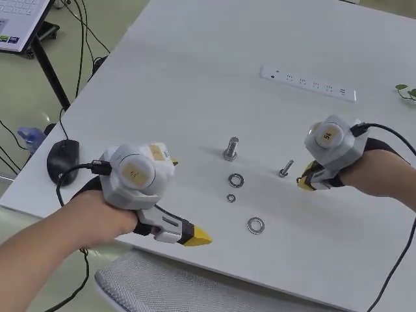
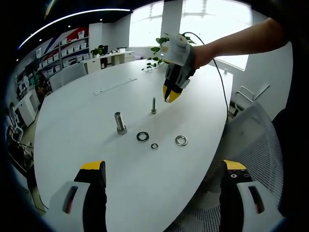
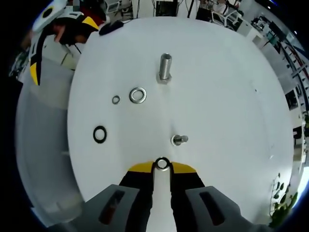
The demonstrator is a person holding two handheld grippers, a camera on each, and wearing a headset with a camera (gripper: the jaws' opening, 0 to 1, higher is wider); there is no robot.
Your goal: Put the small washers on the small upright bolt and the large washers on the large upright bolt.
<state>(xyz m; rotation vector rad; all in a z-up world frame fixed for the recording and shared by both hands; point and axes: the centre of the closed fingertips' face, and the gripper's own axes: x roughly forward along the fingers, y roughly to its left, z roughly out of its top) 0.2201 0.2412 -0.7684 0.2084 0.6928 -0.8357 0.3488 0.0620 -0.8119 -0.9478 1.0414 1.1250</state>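
In the head view the left gripper (image 1: pixel 199 236) hangs over the near edge of the white worktop (image 1: pixel 195 78), yellow tips pointing toward the washers. The right gripper (image 1: pixel 304 182) sits low, just beside the small bolt (image 1: pixel 286 169), and its fingers are too hidden here to judge their gap. The large bolt (image 1: pixel 231 149) stands on its head further left. In front of it lie a large washer (image 1: pixel 236 180), a loose small washer (image 1: pixel 231 197) and a second large washer (image 1: pixel 255 225), all flat and apart from one another. In the left gripper view the fingers (image 2: pixel 91 169) stand wide apart and empty above the worktop's edge, with both bolts and the three flat washers beyond them and the right gripper's tips close beside the small bolt. In the right gripper view the fingers are clenched almost together, pinching a small washer (image 3: pixel 162 164) by its rim between the yellow tips, its hole facing the camera. The small bolt stands upright just beyond it, not touching, and the large bolt is well past that.
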